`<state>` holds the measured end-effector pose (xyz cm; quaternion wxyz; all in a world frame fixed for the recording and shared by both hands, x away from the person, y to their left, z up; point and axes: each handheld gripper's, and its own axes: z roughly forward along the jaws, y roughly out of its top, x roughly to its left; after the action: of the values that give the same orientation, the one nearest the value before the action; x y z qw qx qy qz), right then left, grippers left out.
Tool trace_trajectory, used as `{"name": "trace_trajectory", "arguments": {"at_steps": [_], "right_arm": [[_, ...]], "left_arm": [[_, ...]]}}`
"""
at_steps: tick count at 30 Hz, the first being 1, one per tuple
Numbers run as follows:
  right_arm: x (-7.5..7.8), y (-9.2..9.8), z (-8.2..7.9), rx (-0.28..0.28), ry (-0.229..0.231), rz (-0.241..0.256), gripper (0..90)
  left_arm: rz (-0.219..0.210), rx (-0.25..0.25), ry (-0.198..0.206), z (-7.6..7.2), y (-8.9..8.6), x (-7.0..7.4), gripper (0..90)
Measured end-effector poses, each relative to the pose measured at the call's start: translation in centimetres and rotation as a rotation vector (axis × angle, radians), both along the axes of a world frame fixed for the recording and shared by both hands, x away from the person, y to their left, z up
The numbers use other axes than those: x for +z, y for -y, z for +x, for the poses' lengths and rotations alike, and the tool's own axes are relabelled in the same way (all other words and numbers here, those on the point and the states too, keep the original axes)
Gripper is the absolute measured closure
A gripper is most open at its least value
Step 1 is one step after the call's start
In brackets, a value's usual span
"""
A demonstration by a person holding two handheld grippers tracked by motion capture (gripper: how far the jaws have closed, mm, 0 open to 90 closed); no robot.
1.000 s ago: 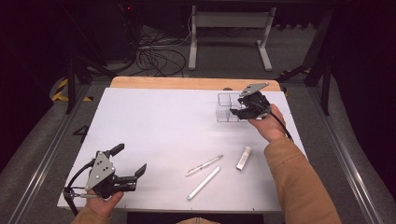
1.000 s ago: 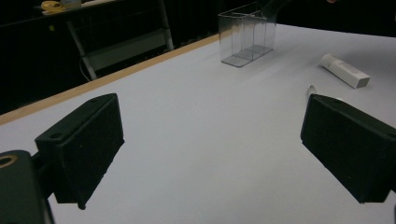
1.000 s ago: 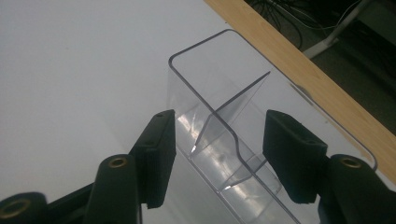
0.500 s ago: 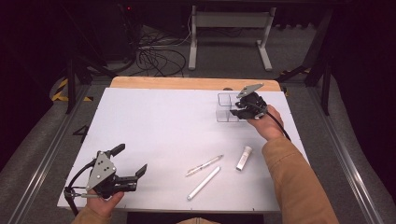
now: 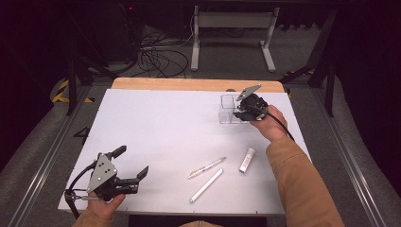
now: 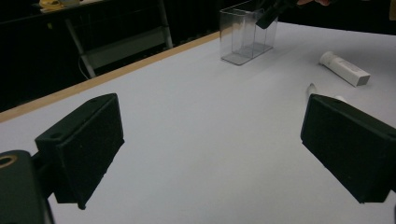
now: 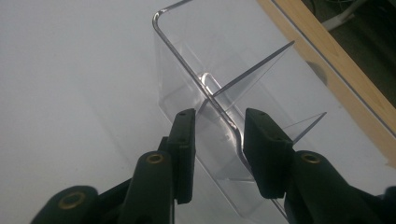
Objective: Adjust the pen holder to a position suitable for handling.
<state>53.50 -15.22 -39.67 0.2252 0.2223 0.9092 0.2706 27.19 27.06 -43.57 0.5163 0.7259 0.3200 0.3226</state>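
A clear plastic divided box (image 5: 228,109) stands at the far right of the white table. My right gripper (image 5: 239,112) is at the box's near wall. In the right gripper view the clear box (image 7: 196,60) has its wall rim between the jaws of the right gripper (image 7: 219,121), with small gaps on both sides, so that gripper is open. Near the front left corner my left gripper (image 5: 132,161) is held wide open with nothing in it. The left gripper view looks between the left gripper's (image 6: 212,116) jaws across bare table toward the box (image 6: 247,32).
A thin pen (image 5: 206,167), a long white stick (image 5: 206,185) and a short white tube (image 5: 247,160) lie at the front middle of the table. The tube (image 6: 344,68) lies to the right in the left gripper view. A wooden strip (image 5: 189,84) edges the table's far side.
My right gripper has shifted a little to the left and down, onto the wall of the clear box. The left gripper has stayed in place.
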Motion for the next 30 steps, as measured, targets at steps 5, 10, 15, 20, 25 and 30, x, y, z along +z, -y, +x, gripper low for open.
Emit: {"name": "trace_trajectory", "arguments": {"at_steps": [5,10,15,20,25,30], "right_arm": [[0.4,-0.3,-0.2,0.051,0.017,-0.067,75.5],[0.7,-1.0,-0.5,0.122,0.026,-0.109,82.0],[0.9,-1.7,-1.1,0.146,0.025,-0.096,88.4],[1.9,-2.9,-2.1,0.205,0.031,-0.041,88.0],[3.2,-5.0,-3.8,0.301,0.019,-0.004,87.2],[3.6,-7.5,-5.2,0.405,-0.010,0.013,86.4]], "left_arm": [[0.005,0.004,-0.002,0.1,0.1,0.0,6.5],[0.003,0.005,-0.003,0.1,0.0,0.0,6.5],[0.002,0.005,-0.002,0.1,0.0,0.0,6.5],[0.003,0.005,-0.003,0.1,0.0,0.0,6.5],[0.008,0.005,0.000,0.1,0.0,0.0,6.5],[0.005,0.002,-0.003,0.1,0.0,0.0,6.5]]}}
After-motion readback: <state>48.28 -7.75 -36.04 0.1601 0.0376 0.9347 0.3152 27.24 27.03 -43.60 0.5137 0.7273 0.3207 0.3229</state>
